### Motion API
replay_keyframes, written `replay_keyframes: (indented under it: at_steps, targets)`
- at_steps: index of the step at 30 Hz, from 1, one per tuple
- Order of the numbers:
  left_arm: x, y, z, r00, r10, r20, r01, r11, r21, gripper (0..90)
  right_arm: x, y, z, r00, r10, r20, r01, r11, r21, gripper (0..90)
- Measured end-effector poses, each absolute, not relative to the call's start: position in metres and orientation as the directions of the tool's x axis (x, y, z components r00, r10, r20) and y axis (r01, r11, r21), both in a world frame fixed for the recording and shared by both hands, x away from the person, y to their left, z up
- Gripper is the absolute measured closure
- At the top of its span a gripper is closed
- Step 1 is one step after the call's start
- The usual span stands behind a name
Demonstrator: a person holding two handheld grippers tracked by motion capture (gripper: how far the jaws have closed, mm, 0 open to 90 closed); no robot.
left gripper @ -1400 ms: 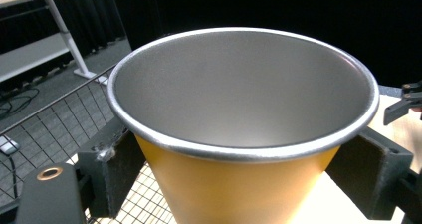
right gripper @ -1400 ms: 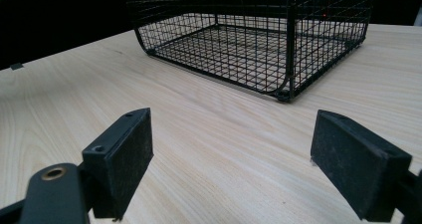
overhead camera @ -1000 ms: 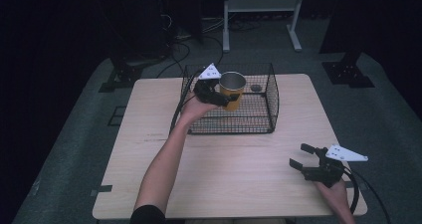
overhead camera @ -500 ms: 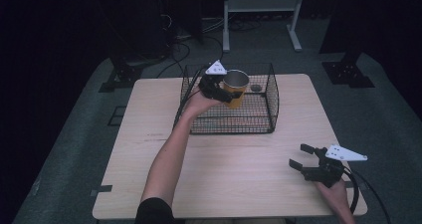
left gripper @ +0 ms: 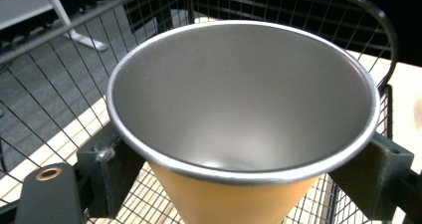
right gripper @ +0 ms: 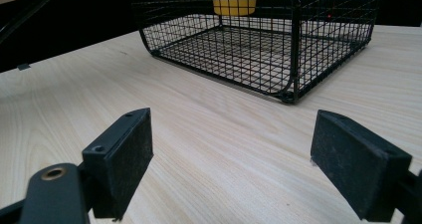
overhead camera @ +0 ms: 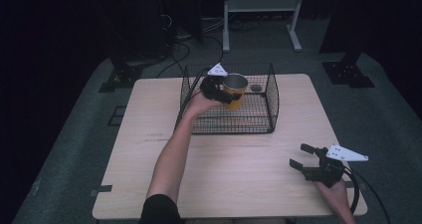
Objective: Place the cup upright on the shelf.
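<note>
Left tongs (overhead camera: 225, 90): clamped on the yellow cup (overhead camera: 234, 91), one pad on each side below the steel rim, holding it upright above the left part of the wire basket (overhead camera: 271, 102), at the counter's (overhead camera: 149, 149) far edge. Risk: the cup wall tapers downward, so a loosened grip could let it slide and drop onto the mesh; a low carry could catch the basket wall. A small dark object (overhead camera: 256, 88) lies in the basket's far right. Right tongs (overhead camera: 304, 157): wide apart, empty, near the counter's near right corner.
</note>
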State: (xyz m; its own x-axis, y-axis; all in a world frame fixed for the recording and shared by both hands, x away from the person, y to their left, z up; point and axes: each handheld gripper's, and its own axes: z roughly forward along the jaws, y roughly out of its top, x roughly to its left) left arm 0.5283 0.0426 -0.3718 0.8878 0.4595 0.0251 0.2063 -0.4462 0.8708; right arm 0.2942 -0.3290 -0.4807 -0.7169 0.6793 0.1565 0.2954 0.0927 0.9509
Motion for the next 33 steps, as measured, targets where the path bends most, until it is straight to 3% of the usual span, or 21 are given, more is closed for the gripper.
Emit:
replay_keyframes:
  at_steps: [33]
  targets:
    - [0.546, 0.04, -0.405, 0.878, 0.478, 0.02, 0.283, -0.554, 0.783, 12.4, 0.294, -0.329, -0.481, -0.722, 0.674, 0.159, 0.293, 0.089, 0.952, 15.7]
